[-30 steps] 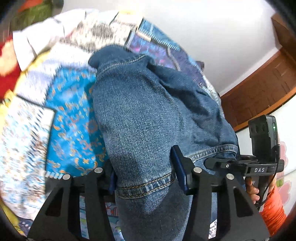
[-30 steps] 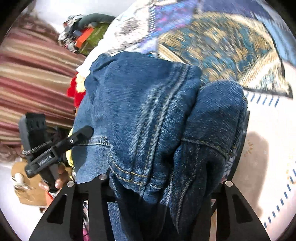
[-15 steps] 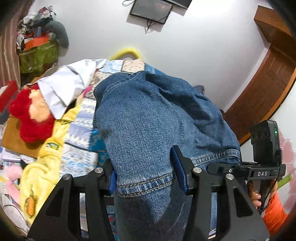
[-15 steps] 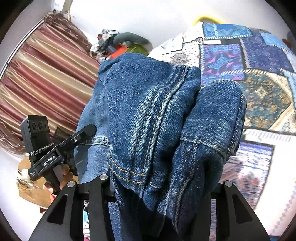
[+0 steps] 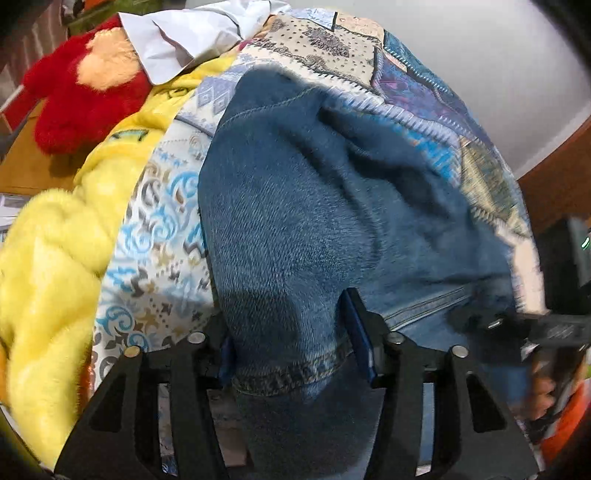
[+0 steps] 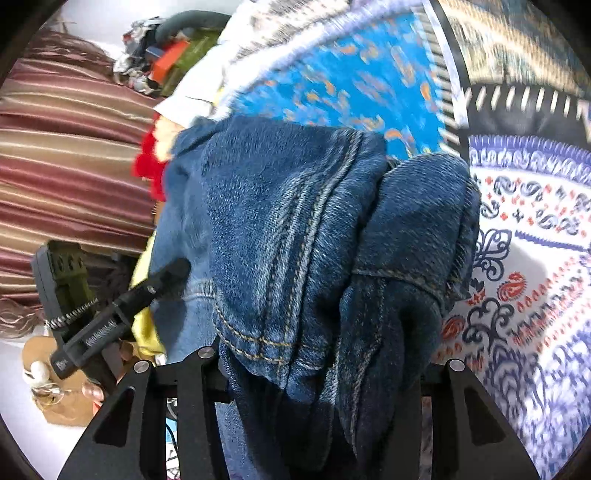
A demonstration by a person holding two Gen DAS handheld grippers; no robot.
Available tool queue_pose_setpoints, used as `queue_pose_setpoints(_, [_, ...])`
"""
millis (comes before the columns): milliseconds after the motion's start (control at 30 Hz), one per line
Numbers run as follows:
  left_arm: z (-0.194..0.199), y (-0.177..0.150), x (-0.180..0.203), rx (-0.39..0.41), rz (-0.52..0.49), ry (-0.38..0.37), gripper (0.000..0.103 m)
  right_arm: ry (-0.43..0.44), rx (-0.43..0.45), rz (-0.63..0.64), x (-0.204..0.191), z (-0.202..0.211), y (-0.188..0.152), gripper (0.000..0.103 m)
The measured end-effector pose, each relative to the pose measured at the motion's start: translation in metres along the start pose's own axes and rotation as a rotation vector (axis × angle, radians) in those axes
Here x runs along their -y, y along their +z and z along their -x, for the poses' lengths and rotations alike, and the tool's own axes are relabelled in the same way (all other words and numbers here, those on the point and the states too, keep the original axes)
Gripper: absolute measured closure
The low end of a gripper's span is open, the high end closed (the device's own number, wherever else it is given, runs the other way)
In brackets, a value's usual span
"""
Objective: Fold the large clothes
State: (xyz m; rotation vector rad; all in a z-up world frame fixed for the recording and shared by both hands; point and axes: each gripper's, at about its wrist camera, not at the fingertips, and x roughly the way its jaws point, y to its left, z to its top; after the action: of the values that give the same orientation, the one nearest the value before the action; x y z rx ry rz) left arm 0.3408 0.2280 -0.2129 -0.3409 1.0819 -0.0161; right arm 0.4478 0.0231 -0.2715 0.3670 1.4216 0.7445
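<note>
A blue denim jacket (image 5: 314,206) hangs between both grippers above a patchwork bedspread (image 5: 155,236). My left gripper (image 5: 291,354) is shut on its stitched hem, with cloth bulging up between the blue pads. My right gripper (image 6: 317,369) is shut on a thick bunch of darker denim (image 6: 295,236) with double seams and a sleeve cuff; its fingertips are hidden by the cloth. The right gripper also shows at the left wrist view's right edge (image 5: 554,328), and the left gripper shows at the right wrist view's left (image 6: 96,325).
A yellow fleece blanket (image 5: 55,251), a red plush toy (image 5: 74,99) and a white shirt (image 5: 184,33) lie at the bed's left side. Striped curtains (image 6: 62,147) and a cluttered shelf (image 6: 162,55) are behind. A wooden door frame (image 5: 554,184) is at right.
Both grippers have tipped down toward the bed with the jacket still held. The wall and screen left the left view; the bedspread now fills the right view. Both views are motion-blurred.
</note>
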Motion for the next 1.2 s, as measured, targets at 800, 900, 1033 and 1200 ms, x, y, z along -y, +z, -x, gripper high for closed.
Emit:
queue_pose_setpoints(800, [0.072,-0.03,0.05,0.215,-0.225,0.199,0.015,-0.282,0.29,0.43,-0.043,0.122,-0.027,0.027])
queue_pose_setpoints(900, [0.059,-0.002,0.058,0.232,-0.213,0.215,0.013,-0.284,0.328,0.463,-0.059,0.112,-0.018,0.027])
queue_pose_setpoints(1033, [0.014,0.04,0.057,0.176,-0.157,0.258,0.013,-0.313,0.297,0.483,-0.059,0.073,-0.003,0.027])
queue_pose_setpoints(1200, [-0.04,0.067,0.052,0.094,-0.092,0.307,0.013,-0.381,0.234,0.497,-0.028,0.04,-0.001,0.027])
